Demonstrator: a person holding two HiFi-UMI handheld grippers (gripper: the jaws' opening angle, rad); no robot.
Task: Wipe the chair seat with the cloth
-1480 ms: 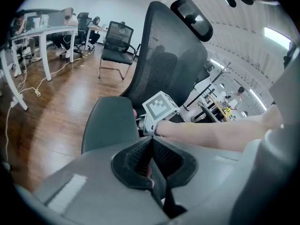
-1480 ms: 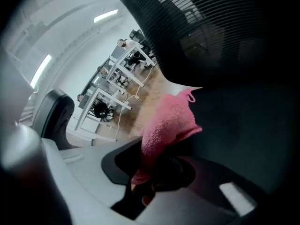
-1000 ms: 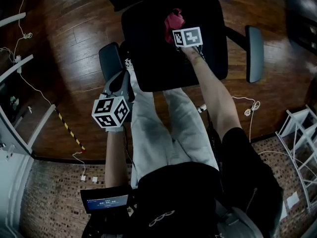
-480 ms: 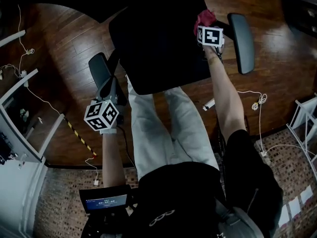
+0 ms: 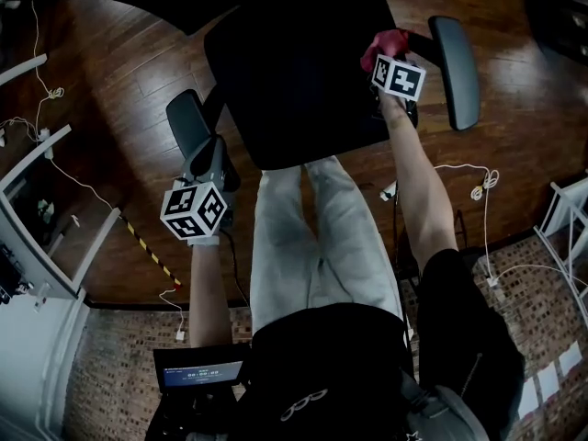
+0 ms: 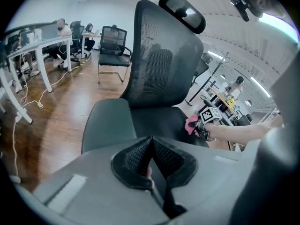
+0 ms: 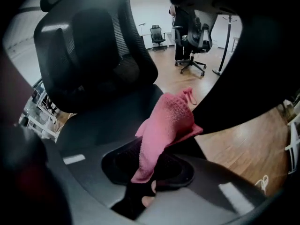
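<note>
Right gripper (image 5: 385, 60) is pinching the pink cloth (image 7: 166, 125) at the chair seat (image 5: 294, 72) right edge, with the right armrest (image 5: 457, 58) crowding it. Left gripper (image 6: 151, 150) is hovering by the left armrest (image 5: 188, 122), jaws pressed together on nothing.

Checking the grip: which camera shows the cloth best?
Right gripper view: the cloth fills its middle, clamped in the jaws. Head view shows only a pink bit; left gripper view, a small far patch.

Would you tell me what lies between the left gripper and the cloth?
In the head view, an armrest and then the bare black seat lie between the left gripper and the cloth.
</note>
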